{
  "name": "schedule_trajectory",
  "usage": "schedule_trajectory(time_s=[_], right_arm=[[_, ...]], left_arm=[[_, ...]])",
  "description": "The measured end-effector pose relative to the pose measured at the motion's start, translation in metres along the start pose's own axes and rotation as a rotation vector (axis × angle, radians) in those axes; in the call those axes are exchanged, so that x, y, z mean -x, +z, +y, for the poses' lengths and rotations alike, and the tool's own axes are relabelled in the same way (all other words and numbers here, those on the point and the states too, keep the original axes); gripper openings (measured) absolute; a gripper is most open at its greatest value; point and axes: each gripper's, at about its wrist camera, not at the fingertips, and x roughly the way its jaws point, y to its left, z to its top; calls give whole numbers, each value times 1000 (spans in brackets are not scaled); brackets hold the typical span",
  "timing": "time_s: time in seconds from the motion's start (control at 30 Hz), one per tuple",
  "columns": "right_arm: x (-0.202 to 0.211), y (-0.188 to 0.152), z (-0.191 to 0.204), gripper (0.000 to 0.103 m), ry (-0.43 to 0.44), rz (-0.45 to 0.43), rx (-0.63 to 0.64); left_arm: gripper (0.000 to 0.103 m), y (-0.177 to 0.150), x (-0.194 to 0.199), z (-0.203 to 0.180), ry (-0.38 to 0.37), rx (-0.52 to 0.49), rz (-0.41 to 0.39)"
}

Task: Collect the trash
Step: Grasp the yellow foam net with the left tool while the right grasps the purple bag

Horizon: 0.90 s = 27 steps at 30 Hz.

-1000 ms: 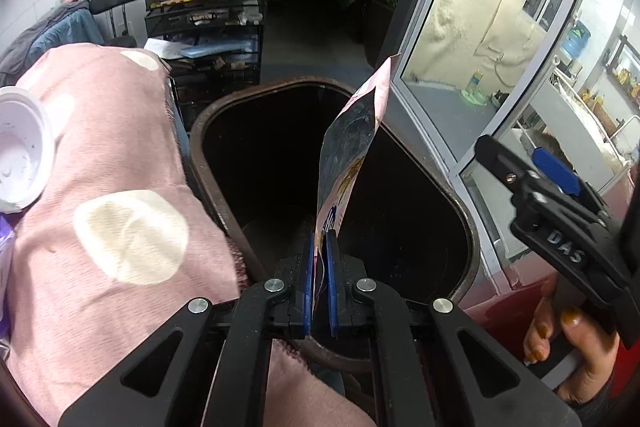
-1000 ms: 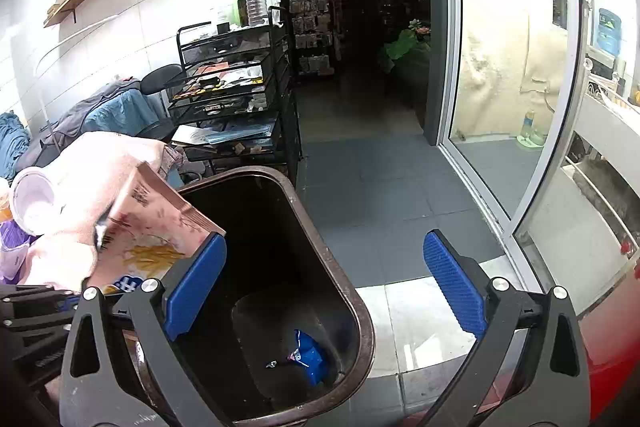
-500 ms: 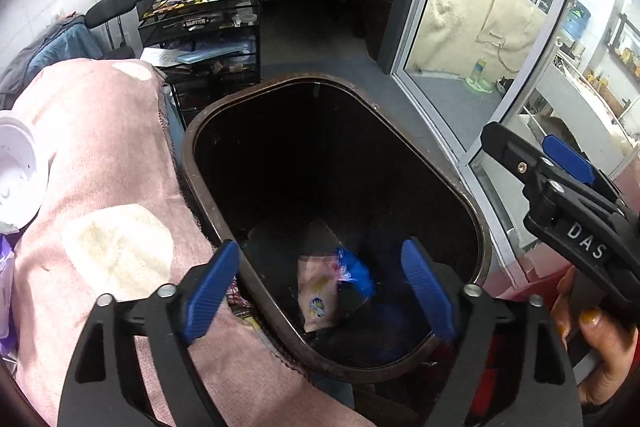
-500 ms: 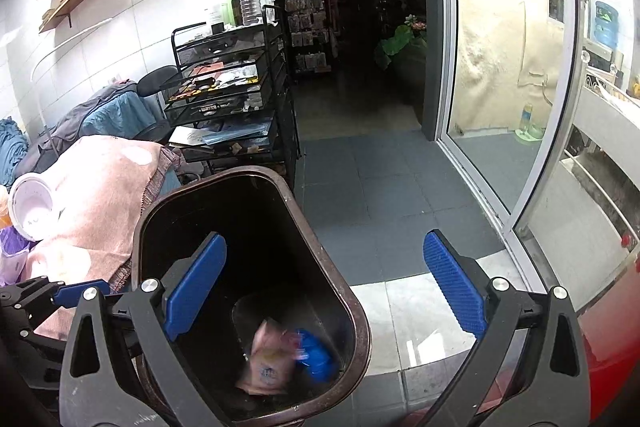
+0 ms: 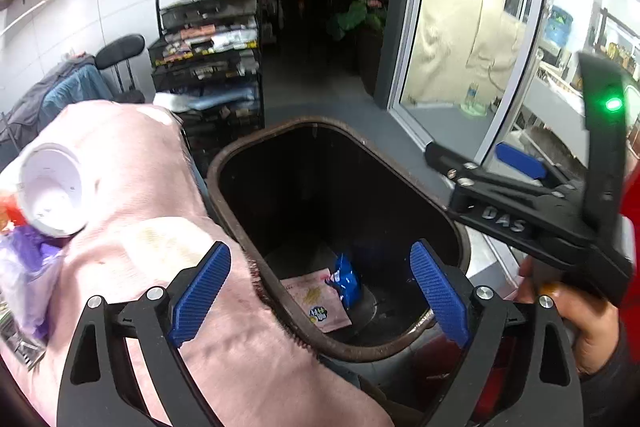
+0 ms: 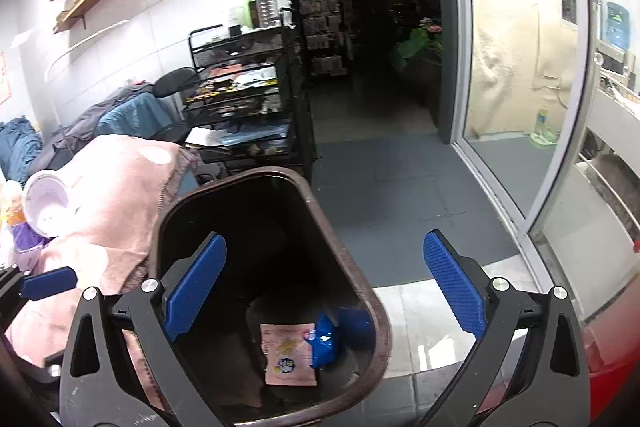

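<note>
- The left gripper (image 5: pixel 320 293) hangs over the near rim of the brown bin (image 5: pixel 224 163), jaws spread wide with nothing between them
- The right gripper (image 6: pixel 325 293) is likewise wide open and empty, held above the same bin; in the left view it shows at the bin's right edge
- The pink snack packet (image 6: pixel 288 354) lies flat on the bin's floor, touching a blue wrapper (image 6: pixel 325 341) at its right side; both count as collected
- More likely trash waits on the pink blanket (image 5: pixel 132 163) by the bin's left edge: a white cup (image 5: pixel 52 189) lying on its side, and a purple bag (image 5: pixel 28 267) just below it
- To do the next pick well, I would swing the left gripper over the blanket, keep the jaws wide, and close on the cup's rim wall instead of its round body, which may slip
- Lift clear of the blanket folds before crossing the bin's rim, and let go only once over the opening
</note>
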Motion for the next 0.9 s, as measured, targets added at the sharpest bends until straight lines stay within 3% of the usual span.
schedule_trajectory(time_s=[0.27,0.5,0.9], right_arm=[[7,-8,24,98,110,-26,11],[23,-16,72,98,223,-60,111],[42,-31,177,98,465,-15,295]], left_arm=[[97,-17,46,25,66,50,-150],[98,-46,85,77,148,195,-219],[98,-92,124,162,308,390,-201]])
